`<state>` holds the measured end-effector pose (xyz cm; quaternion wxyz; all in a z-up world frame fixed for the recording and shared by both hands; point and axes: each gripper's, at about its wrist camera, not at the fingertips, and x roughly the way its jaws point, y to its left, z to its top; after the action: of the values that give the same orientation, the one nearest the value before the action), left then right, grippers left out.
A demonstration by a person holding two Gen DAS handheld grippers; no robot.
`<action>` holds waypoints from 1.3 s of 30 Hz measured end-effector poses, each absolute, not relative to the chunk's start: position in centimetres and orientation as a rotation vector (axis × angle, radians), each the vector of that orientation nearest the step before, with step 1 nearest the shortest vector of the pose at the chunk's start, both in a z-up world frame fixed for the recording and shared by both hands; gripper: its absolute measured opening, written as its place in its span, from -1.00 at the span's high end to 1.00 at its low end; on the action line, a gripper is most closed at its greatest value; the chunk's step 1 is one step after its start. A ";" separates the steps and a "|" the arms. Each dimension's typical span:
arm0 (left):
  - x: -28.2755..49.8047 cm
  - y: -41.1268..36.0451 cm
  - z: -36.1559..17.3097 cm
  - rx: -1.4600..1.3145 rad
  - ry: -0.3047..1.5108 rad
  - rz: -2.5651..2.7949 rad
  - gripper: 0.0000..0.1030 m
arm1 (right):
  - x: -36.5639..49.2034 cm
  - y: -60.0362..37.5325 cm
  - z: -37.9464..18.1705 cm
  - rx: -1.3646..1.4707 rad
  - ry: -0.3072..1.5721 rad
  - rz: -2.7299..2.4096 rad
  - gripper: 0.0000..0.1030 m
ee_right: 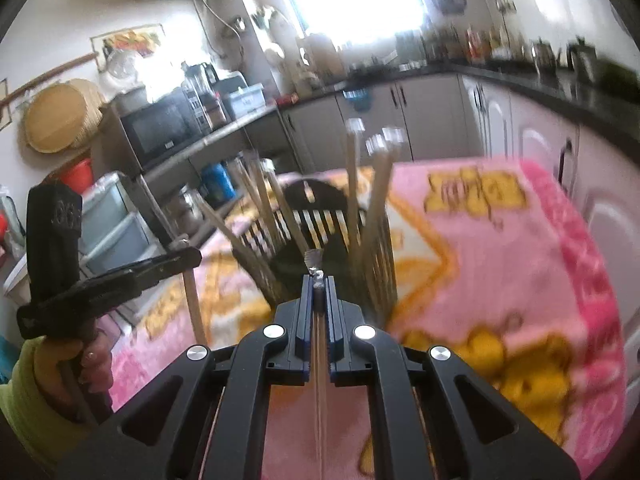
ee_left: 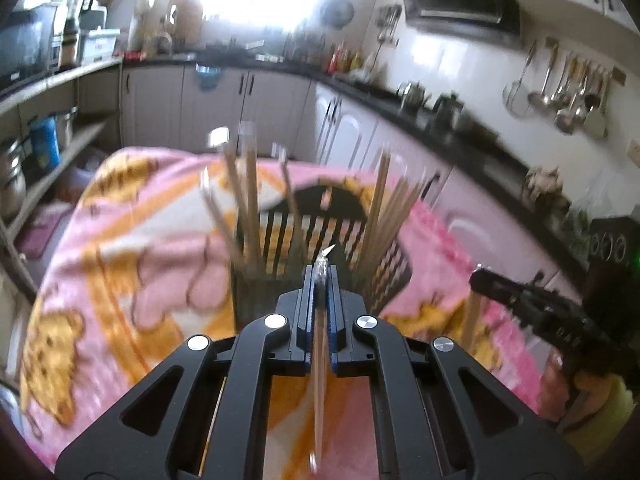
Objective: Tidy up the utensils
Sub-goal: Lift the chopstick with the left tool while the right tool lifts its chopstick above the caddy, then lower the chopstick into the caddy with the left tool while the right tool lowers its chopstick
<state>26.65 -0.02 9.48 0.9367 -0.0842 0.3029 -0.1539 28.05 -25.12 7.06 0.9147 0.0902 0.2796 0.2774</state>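
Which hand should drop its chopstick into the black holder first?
Probably the right gripper: its chopstick sits nearer the black holder. The left gripper looks slightly further back.

- Chopsticks [ee_left: 248,196] in the slatted holder [ee_left: 320,236]: motion-blurred, count unreadable.
- Stick [ee_left: 320,392] clamped in left tool [ee_left: 320,276]: lower end cut off by the frame edge.
- Holder base hidden behind right tool [ee_right: 319,284].
- Hanging ladles [ee_left: 568,92]: smeared, not separable.

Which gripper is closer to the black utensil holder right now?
Hard to call. Left gripper and right gripper each hold a chopstick just short of the black utensil holder.
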 end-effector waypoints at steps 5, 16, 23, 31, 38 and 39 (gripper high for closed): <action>27.9 0.4 14.2 -0.177 0.530 -0.334 0.98 | 29.2 -25.1 11.1 0.188 0.465 0.565 0.89; 30.6 0.3 21.8 -0.199 0.381 -0.343 0.98 | 32.6 -25.6 18.6 0.171 0.269 0.511 0.89; 33.3 -0.7 20.7 -0.205 0.395 -0.331 0.98 | 34.1 -24.9 18.8 0.125 0.257 0.476 0.89; 35.1 -1.9 16.9 -0.186 0.443 -0.326 0.98 | 35.5 -24.1 16.3 0.086 0.287 0.448 0.89; 35.8 -3.1 13.8 -0.149 0.480 -0.332 0.98 | 36.4 -23.4 13.2 0.063 0.340 0.434 0.89; 35.7 -3.2 13.4 -0.143 0.485 -0.332 0.98 | 36.4 -23.4 12.7 0.067 0.349 0.433 0.89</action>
<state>35.75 -3.20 13.38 0.9546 -0.0702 0.2389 -0.1633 36.44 -23.43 12.70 0.9610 0.0331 0.1722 0.2138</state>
